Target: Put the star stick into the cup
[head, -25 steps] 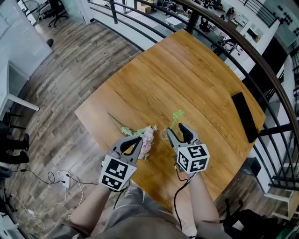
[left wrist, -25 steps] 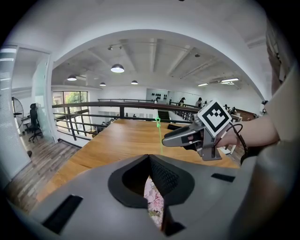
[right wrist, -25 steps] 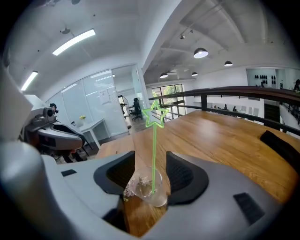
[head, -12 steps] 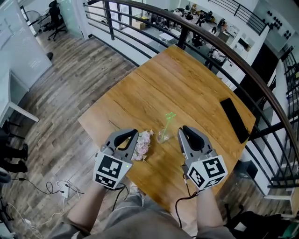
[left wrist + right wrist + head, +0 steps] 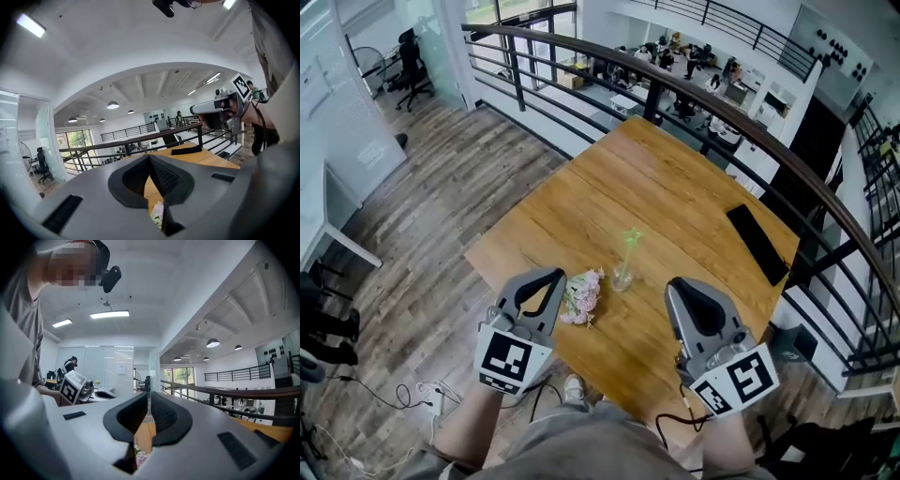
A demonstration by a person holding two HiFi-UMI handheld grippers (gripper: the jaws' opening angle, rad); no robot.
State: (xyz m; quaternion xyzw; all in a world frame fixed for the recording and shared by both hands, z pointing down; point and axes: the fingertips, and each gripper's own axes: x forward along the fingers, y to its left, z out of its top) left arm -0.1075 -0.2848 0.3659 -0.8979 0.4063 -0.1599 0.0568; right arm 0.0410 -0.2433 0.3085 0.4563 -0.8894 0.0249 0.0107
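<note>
The green star stick [image 5: 630, 240] stands upright in the small clear cup [image 5: 622, 277] near the front of the wooden table [image 5: 675, 197]. Both grippers are held high above the table's near edge, well away from the cup. My left gripper [image 5: 555, 274] [image 5: 149, 156] is shut and holds nothing. My right gripper [image 5: 675, 284] [image 5: 149, 393] has just been closing, and its jaws now meet with nothing between them. Each gripper shows in the other's view: the right gripper [image 5: 218, 112] and the left gripper [image 5: 77, 386].
A bunch of pale pink flowers [image 5: 581, 295] [image 5: 157, 213] [image 5: 140, 456] lies just left of the cup. A flat black object [image 5: 757, 244] rests near the table's right edge. A dark railing [image 5: 722, 112] curves behind the table. Wooden floor [image 5: 422, 187] lies to the left.
Both grippers have risen and drawn back from the cup toward me. The right gripper's jaws went from wide open to together. The star stick stays in the cup.
</note>
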